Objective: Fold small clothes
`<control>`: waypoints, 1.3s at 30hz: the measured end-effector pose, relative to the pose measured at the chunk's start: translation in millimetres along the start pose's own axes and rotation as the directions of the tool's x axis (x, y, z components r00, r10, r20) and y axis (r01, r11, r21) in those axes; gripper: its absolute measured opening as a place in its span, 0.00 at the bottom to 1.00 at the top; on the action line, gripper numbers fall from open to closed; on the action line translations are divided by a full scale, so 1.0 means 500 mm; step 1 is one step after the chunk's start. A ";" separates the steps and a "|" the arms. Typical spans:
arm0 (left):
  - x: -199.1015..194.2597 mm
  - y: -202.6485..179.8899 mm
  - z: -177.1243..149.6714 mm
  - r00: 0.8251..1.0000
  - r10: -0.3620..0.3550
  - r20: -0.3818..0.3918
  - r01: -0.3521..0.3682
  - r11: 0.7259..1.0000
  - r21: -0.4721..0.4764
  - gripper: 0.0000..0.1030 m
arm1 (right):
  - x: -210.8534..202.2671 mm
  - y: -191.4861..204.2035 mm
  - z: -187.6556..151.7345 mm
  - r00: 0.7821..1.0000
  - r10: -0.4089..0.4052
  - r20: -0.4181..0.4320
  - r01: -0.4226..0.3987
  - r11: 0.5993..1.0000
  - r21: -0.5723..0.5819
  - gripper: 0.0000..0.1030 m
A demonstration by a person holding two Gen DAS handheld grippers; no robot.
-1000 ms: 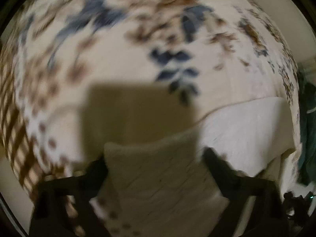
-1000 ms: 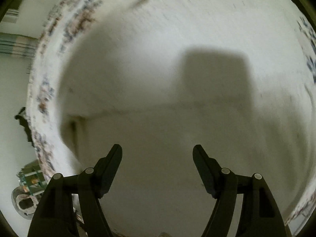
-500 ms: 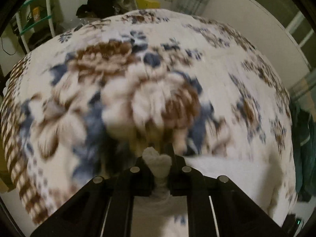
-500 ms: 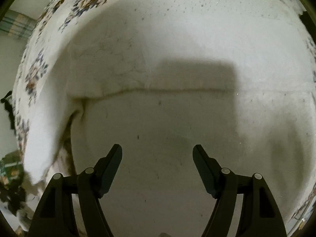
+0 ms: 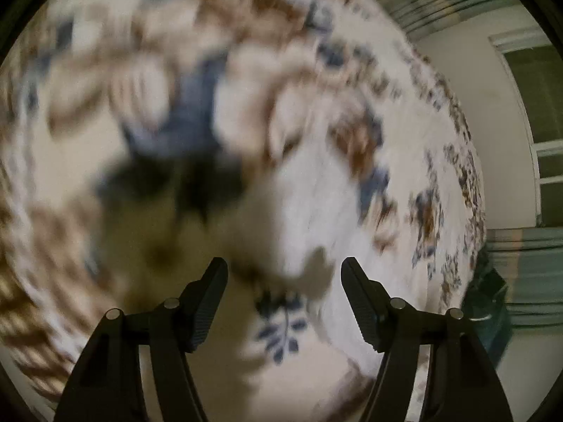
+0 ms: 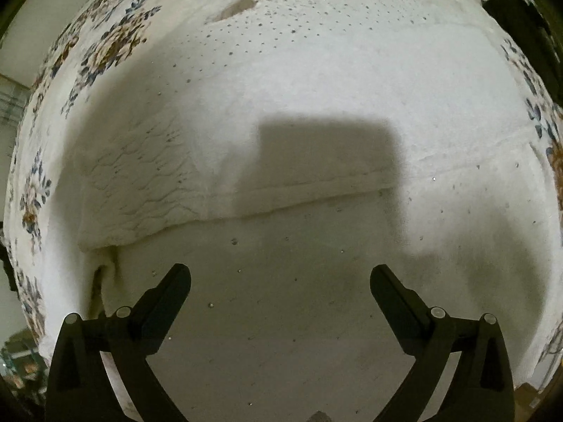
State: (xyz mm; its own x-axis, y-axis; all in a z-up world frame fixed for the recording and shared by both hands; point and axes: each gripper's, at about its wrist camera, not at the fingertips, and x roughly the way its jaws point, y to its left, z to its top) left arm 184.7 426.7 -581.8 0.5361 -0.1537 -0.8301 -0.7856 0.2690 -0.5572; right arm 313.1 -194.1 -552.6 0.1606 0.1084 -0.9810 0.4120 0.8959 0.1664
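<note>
A white garment [image 6: 281, 123] lies spread on the floral blanket [image 6: 105, 42] and fills the right wrist view. A folded layer with a hem edge [image 6: 299, 193] crosses its middle. My right gripper [image 6: 280, 277] is open and empty, low over the near part of the garment. In the blurred left wrist view, my left gripper [image 5: 284, 274] is open and empty above the blanket [image 5: 176, 88]. A white cloth corner [image 5: 316, 193] lies just ahead of its fingertips.
The floral blanket covers the bed. A wall, striped curtain [image 5: 457, 3] and window [image 5: 538, 105] stand past the bed's far right edge. A dark object [image 6: 520, 24] sits at the upper right of the right wrist view.
My left gripper was shut on a pinch of white cloth half a second ago; it has now opened and let go while swinging. My right gripper has stayed open and has pulled back a little.
</note>
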 end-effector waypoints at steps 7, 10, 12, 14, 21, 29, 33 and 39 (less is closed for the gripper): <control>0.054 -0.046 0.028 0.989 -0.048 0.142 0.044 0.999 0.032 0.08 | -0.055 -0.081 -0.023 0.998 0.003 0.069 -0.006 0.999 0.044 1.00; 0.035 -0.092 0.057 0.979 -0.065 0.195 0.044 0.993 0.111 0.07 | -0.069 -0.087 -0.011 0.992 -0.073 0.107 0.073 0.997 -0.003 1.00; 0.010 -0.125 0.079 0.972 -0.072 0.225 0.035 0.986 0.160 0.07 | -0.081 -0.092 -0.007 0.984 -0.122 0.132 0.126 0.992 -0.023 1.00; -0.019 -0.157 0.102 0.962 -0.082 0.259 0.030 0.979 0.201 0.07 | -0.093 -0.078 0.014 0.963 -0.217 0.161 0.226 0.973 -0.038 1.00; -0.072 -0.282 0.106 0.948 -0.119 0.296 0.010 0.938 0.346 0.07 | -0.055 -0.031 0.107 0.923 -0.351 0.161 0.367 0.926 -0.087 1.00; -0.107 -0.514 -0.074 0.953 -0.185 0.241 -0.004 0.787 0.617 0.07 | -0.031 -0.077 0.174 0.987 -0.142 0.074 0.142 0.990 0.006 1.00; -0.049 -0.632 -0.275 0.979 -0.186 0.078 0.063 0.648 0.759 0.07 | -0.049 -0.183 0.187 0.999 -0.028 0.037 0.024 0.993 0.114 1.00; 0.123 -0.739 -0.715 0.973 -0.053 -0.227 0.226 0.450 0.864 0.07 | -0.081 -0.381 0.203 0.999 -0.020 0.031 0.012 0.976 0.218 1.00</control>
State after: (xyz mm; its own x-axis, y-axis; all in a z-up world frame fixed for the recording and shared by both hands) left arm 397.7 -22.2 -435.3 0.4932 -0.3792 -0.7829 0.0347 0.9079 -0.4178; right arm 319.1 -413.0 -534.6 0.1802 0.0774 -0.9806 0.5999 0.7814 0.1719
